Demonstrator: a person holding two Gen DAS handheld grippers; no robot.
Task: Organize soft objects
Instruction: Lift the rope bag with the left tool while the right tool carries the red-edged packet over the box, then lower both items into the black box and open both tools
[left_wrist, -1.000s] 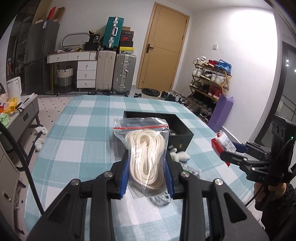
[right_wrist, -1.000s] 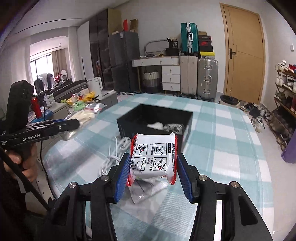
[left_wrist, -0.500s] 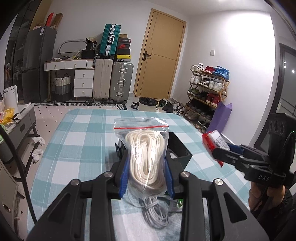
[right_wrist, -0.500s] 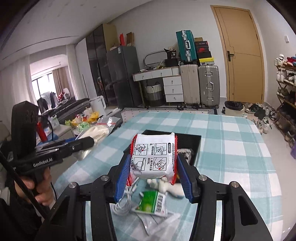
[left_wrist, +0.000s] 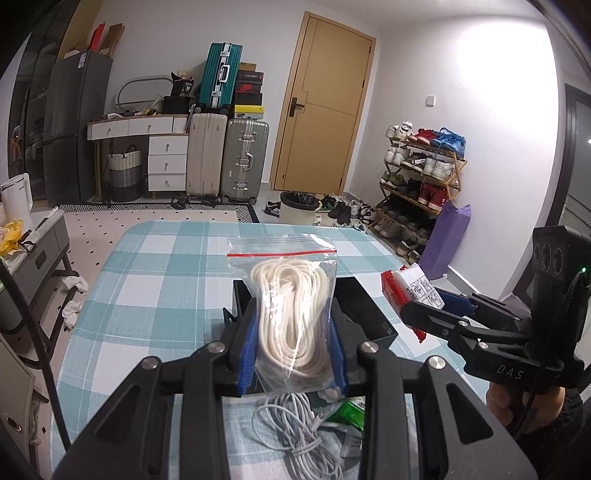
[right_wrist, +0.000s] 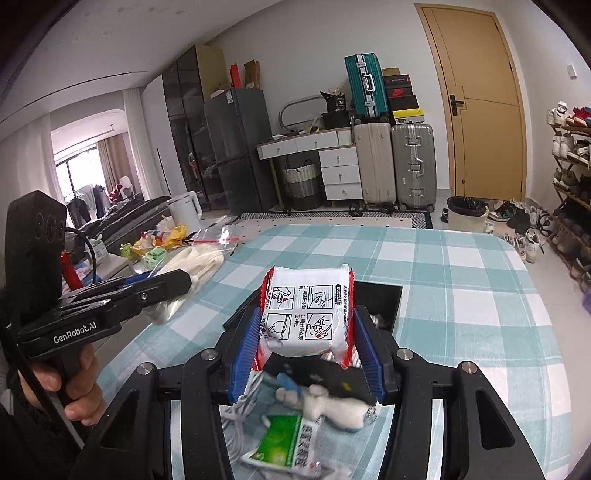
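You are gripping the rope bag (left_wrist: 291, 314) in the left gripper (left_wrist: 293, 354) and the tissue pack (right_wrist: 308, 310) in the right gripper (right_wrist: 308, 354), fingers clamped snugly; center each above the black box (right_wrist: 384, 295) before releasing.

A lived-in home, seemingly an entry room. A wooden door (left_wrist: 325, 107) stands in the far wall, with a loaded shoe rack (left_wrist: 421, 177) to its right and suitcases (left_wrist: 225, 155) stacked beside a drawer unit (left_wrist: 166, 162) to its left. A checked cloth covers the counter (left_wrist: 159, 273); a fridge (right_wrist: 236, 147) stands far left.
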